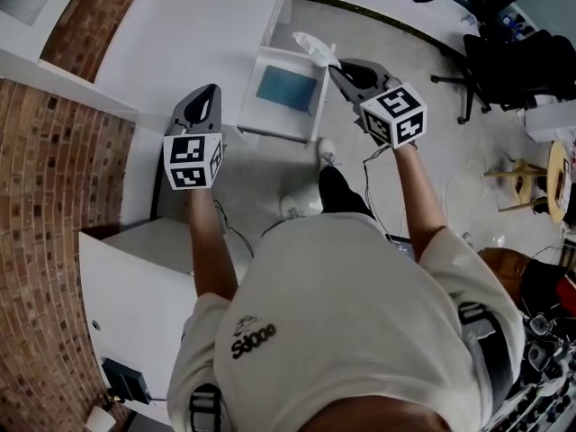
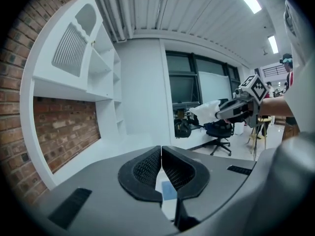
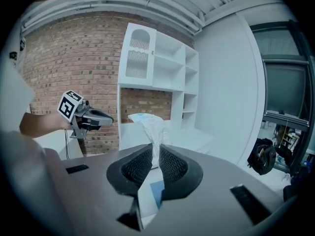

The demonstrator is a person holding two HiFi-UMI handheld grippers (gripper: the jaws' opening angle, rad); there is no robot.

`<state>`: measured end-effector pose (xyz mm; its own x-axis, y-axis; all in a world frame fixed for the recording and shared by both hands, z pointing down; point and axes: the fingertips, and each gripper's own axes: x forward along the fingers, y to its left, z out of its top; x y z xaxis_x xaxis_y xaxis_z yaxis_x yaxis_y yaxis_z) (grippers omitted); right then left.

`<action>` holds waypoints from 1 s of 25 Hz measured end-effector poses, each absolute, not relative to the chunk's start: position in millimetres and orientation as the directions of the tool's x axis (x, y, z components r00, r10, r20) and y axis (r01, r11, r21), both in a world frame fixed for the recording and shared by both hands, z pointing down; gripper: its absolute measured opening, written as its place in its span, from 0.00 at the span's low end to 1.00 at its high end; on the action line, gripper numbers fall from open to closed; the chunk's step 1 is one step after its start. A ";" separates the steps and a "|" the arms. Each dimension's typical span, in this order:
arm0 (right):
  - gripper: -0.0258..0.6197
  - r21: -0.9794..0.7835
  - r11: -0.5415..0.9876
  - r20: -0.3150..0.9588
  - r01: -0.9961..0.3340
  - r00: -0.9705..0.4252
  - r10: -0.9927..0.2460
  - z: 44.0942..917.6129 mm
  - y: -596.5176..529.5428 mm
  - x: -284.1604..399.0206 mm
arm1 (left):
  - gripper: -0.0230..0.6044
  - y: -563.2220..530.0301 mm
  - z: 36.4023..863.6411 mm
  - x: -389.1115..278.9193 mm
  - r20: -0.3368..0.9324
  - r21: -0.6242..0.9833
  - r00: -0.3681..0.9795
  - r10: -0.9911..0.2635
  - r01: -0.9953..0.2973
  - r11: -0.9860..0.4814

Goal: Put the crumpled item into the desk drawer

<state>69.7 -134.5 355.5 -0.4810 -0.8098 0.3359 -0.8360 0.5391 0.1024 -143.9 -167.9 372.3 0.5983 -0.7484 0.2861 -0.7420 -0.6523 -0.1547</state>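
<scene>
Closest in, at the bottom of the head view, is the person's white shirt (image 1: 360, 313). Just up from it, the left gripper (image 1: 209, 94) sits left of centre. In its own view the left gripper (image 2: 161, 148) has its jaws pressed together with nothing between them.

Right of centre, the right gripper (image 1: 336, 67) points toward the top left. Its own view shows the right gripper (image 3: 155, 150) clamped on the thin lower end of the crumpled item (image 3: 147, 124), whose puffy white top stands up above the pads.

In the head view the crumpled item (image 1: 310, 46) sticks out past the jaw tips, held in the air at the upper right corner of the drawer (image 1: 274, 126). The drawer stands pulled open in the upper middle of the frame, with a blue sheet (image 1: 288, 88) lying flat inside.

Beyond that the white desk (image 1: 198, 34) fills the top centre. A brick wall (image 1: 54, 169) runs down the left edge, and a black office chair (image 1: 504, 61) stands at the upper right. A white shelf unit (image 3: 157, 68) stands against the brick in the right gripper view.
</scene>
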 end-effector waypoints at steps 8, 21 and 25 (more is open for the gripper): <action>0.10 0.059 0.587 0.401 -0.808 -0.519 -0.755 392.4 -204.3 71.6 | 0.07 -213.6 403.8 -142.6 0.354 -0.101 0.560 -0.749 -0.773 -0.626; 0.10 0.051 0.699 0.677 -0.713 -0.490 -0.549 530.8 -321.2 103.3 | 0.07 -307.5 469.6 -113.7 0.471 -0.022 0.484 -0.737 -0.830 -0.558; 0.10 0.070 0.747 0.755 -0.661 -0.454 -0.473 577.8 -346.5 102.5 | 0.07 -326.7 492.5 -109.5 0.502 -0.002 0.461 -0.732 -0.846 -0.534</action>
